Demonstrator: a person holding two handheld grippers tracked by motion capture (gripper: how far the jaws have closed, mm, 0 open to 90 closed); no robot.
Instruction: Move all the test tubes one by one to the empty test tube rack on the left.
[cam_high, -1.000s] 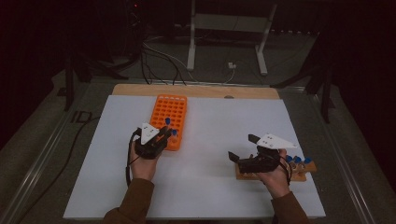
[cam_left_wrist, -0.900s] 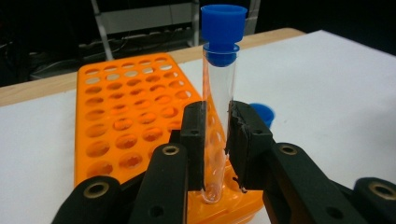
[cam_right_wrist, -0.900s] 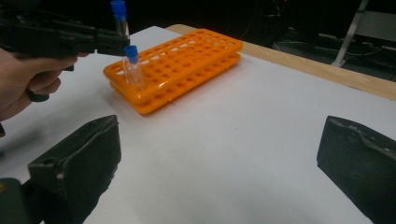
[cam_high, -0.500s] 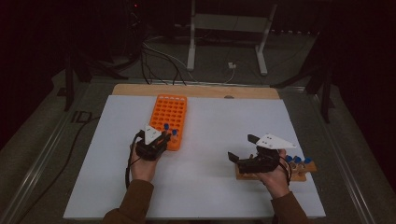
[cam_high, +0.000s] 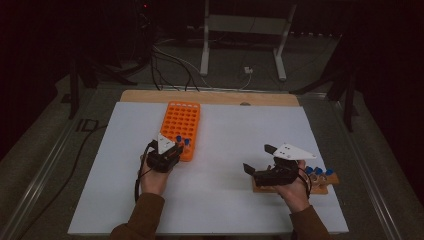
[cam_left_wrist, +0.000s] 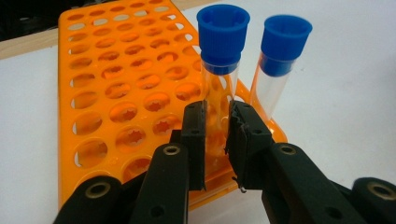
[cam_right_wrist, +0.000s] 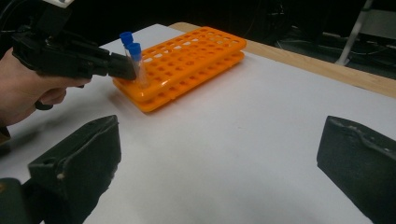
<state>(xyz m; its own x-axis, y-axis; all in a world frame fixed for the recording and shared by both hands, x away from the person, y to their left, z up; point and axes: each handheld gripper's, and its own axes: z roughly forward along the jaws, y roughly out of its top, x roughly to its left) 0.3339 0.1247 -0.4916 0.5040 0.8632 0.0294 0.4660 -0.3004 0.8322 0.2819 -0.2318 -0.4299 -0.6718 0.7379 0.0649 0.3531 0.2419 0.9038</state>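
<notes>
Item: clear tube with blue screw cap, standing at the near corner of the orange rack, just beside a second capped tube.

Handling, as judged: light, rigid, smooth-walled and thus slippery; thin wall liable to crack if squeezed hard. Best taken on the bare wall below the cap, as is done here.

Left gripper: jaws clamped on the tube's wall, mid-height. Right gripper: jaws held wide apart, nothing between them, above the white tabletop.

Views compared: the pad contact on the tube is shown close in the left gripper view. A wooden holder with further blue-capped tubes beside the right hand is seen in the high view. The left gripper's side profile at the rack is given by the right gripper view.
</notes>
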